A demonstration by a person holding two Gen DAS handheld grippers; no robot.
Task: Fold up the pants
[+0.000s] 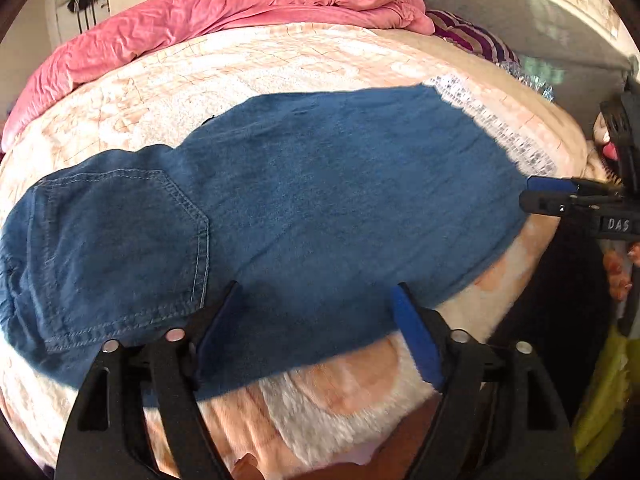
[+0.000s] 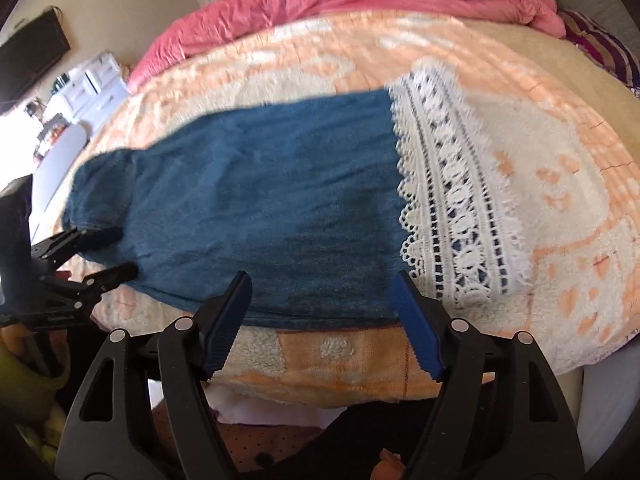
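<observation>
Blue denim pants (image 1: 320, 184) lie flat across the bed, back pocket (image 1: 120, 240) and waist to the left, white lace hem (image 1: 496, 128) to the right. My left gripper (image 1: 316, 300) is open, empty, just over the near edge of the pants beside the pocket. My right gripper (image 2: 320, 292) is open and empty, over the near edge of the pants (image 2: 260, 200) just left of the lace hem (image 2: 452, 200). The right gripper also shows at the right of the left wrist view (image 1: 532, 196). The left gripper shows at the left of the right wrist view (image 2: 120, 252).
The pants rest on a fuzzy peach and cream blanket (image 1: 280, 60) on the bed. A pink duvet (image 1: 240, 8) is bunched at the far side. A striped purple pillow (image 1: 472, 36) lies at the far right. The bed's near edge (image 2: 340, 380) is just below the grippers.
</observation>
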